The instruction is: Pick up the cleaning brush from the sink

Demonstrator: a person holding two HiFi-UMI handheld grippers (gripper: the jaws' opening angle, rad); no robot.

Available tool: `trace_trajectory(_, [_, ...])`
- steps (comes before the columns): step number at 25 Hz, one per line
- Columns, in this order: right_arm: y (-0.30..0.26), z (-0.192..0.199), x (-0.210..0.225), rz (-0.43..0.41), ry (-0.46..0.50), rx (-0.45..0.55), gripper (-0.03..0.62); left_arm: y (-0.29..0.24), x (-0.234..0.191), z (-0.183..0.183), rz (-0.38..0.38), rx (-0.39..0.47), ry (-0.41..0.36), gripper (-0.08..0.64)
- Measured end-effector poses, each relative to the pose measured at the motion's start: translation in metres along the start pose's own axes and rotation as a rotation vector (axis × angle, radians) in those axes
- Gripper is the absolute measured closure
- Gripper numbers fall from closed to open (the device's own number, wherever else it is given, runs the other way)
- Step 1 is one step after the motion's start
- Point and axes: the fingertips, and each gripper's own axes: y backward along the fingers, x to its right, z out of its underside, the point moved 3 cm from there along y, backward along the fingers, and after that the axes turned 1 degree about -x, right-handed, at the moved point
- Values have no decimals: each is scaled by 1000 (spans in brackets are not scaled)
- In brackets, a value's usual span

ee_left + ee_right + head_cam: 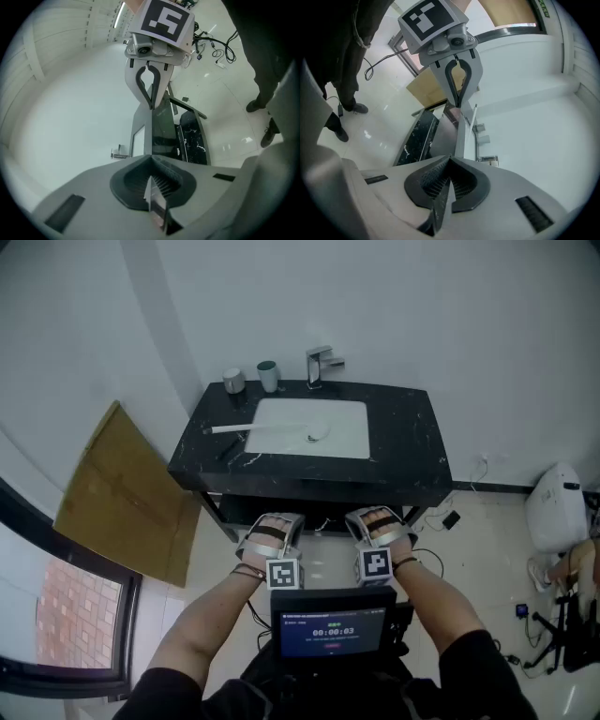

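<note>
Head view. Black stone counter [412, 442] at 12 o'clock, white sink [342, 432] set into it, faucet [319, 365] at the basin's 12 o'clock.

Cleaning brush [232, 428]: lies at the sink's 9 o'clock rim. Its pale handle sticks out over the black counter; the far end runs into the basin, white on white, and is hard to make out.

Grey cup [233, 381] and teal cup [268, 376] stand upright side by side at the counter's 11 o'clock corner.

Cardboard sheet [127, 488] leans at 9 o'clock of the vanity.

Left gripper [277, 521] and right gripper [372, 517] are held side by side over the floor [487, 549], at 6 o'clock of the counter and well apart from the brush. Both point toward 12 o'clock. A lit screen [333, 629] sits just below them at 6 o'clock.

Left gripper view: claw pressed together, ribbed pads meeting, nothing between.

Right gripper view: same, claw pressed together and holding nothing.
</note>
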Motion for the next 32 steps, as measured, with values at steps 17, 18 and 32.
trace_trajectory(17, [-25, -28, 34, 11, -14, 10, 572, 5, -21, 37, -31, 4, -7, 546])
trace_trajectory(18, [-32, -35, 38, 23, 4, 12, 572, 6, -23, 43, -36, 6, -10, 546])
trace_trajectory(32, [-134, -167, 154, 35, -219, 91, 572, -8, -95, 225, -120, -92, 60, 546])
